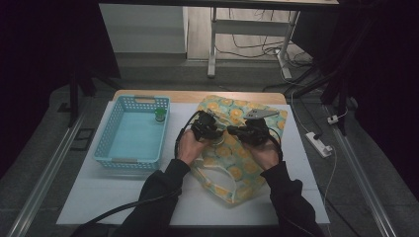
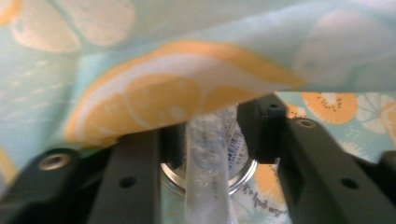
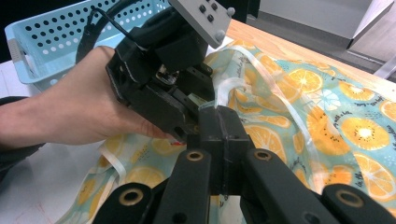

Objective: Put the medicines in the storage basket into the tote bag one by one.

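A white table (image 1: 306, 163) fills the middle of the high view, with a strip of wood along its far edge. On it, right of centre, lies a bag (image 1: 237, 173) printed with orange slices on pale green, running from the upper middle of the frame down toward the lower middle. A clear strap (image 3: 261, 70) loops across the bag's top. Left of the bag, in the upper left part of the table, sits a blue basket (image 1: 113, 143); a small green-topped jar (image 1: 160, 115) stands in its far right corner.

Two forearms in dark sleeves come in from the bottom edge. The left hand (image 1: 190, 147) and right hand (image 1: 264, 152) meet over the upper half of the bag, each holding a black gripper.

The right gripper (image 3: 219, 133) shows at the bottom centre of its own view, jaws pressed together on a bit of clear strap at the bag's edge. Just beyond its tips, in the upper left of that view, sits the left gripper (image 3: 196, 100), nearly touching.

In the left gripper view the bag's cloth drapes over the top of the frame. The jaws stand apart at the bottom, a clear strap rising between them in front of a round metal rim (image 2: 243, 175); I cannot tell whether they pinch it.
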Motion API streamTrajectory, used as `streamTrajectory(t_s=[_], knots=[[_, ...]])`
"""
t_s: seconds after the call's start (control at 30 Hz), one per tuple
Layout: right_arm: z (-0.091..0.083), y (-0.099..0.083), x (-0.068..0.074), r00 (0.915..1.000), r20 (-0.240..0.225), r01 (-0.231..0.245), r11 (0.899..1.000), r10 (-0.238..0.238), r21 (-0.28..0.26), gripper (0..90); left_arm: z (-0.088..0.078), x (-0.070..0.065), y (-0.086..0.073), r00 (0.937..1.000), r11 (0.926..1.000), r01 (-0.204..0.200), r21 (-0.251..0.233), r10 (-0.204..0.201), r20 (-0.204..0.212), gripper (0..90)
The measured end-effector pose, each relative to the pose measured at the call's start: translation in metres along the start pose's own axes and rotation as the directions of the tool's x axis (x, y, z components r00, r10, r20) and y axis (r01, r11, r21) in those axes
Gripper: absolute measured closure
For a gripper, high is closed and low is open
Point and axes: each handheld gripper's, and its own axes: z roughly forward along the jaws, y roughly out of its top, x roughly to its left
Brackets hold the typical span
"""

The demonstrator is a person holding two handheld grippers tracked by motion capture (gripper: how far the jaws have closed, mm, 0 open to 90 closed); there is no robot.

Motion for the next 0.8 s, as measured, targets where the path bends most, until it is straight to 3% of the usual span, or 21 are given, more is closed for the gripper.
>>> streamTrajectory(t_s=[0.4, 0.7, 0.8], knots=[[-0.002, 0.000, -0.002, 1.0000, -0.002, -0.004, 1.000, 0.004, -0.005, 90.0, -0.024, -0.009, -0.002, 0.9984, 0.9993, -0.036, 0.006, 0.036, 0.043, 30.2], [-0.002, -0.001, -0.003, 1.0000, -0.004, -0.004, 1.000, 0.004, -0.003, 90.0, -0.042, -0.006, -0.005, 0.9919, 0.9999, -0.013, -0.007, 0.013, 0.126, 21.6], [-0.003, -0.001, -0.003, 1.0000, -0.003, -0.005, 1.000, 0.005, -0.002, 90.0, -0.049, -0.007, -0.006, 0.9923, 0.9996, -0.026, -0.006, 0.027, 0.121, 20.0]])
